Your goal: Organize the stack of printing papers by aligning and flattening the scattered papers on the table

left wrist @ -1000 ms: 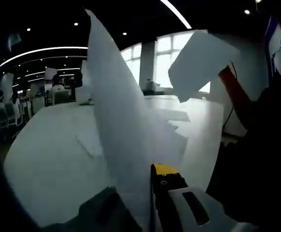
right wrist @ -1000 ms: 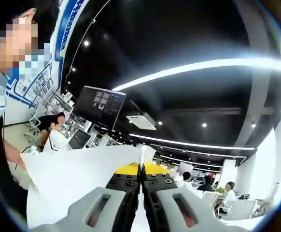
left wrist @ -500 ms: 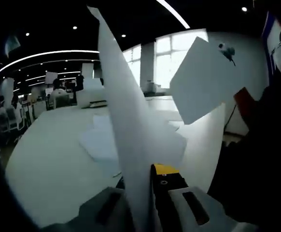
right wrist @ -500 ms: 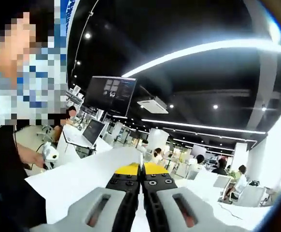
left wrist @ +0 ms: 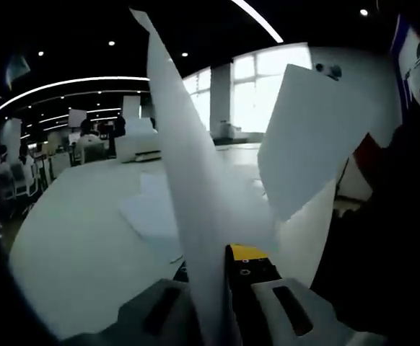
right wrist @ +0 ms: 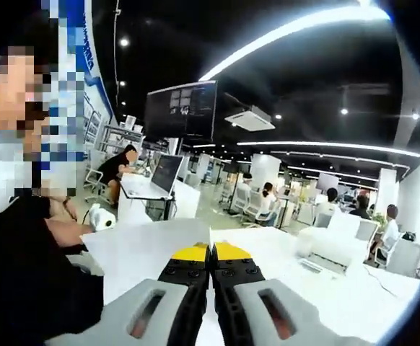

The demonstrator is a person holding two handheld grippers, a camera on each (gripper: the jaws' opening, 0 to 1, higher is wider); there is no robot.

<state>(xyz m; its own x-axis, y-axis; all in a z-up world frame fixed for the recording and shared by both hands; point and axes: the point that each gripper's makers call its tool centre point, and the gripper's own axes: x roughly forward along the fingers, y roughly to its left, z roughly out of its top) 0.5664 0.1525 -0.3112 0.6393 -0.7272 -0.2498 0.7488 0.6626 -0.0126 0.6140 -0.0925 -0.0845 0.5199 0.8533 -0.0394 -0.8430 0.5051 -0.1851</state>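
Your left hand-held gripper [left wrist: 221, 263] is clamped on a sheet [left wrist: 188, 187] that stands up above the surface [left wrist: 73, 238]; your right hand-held gripper [right wrist: 211, 254] pinches another sheet [right wrist: 149, 249]. Both are light and floppy, so grip near an edge. More papers [left wrist: 149, 213] lie scattered beyond.

We see our right gripper [right wrist: 211, 254] with pale grey moulded jaws cut by oblong slots, black screw-studded blocks and yellow tips, our left gripper [left wrist: 228, 261] built alike, and a black short-sleeved top [right wrist: 22, 281].
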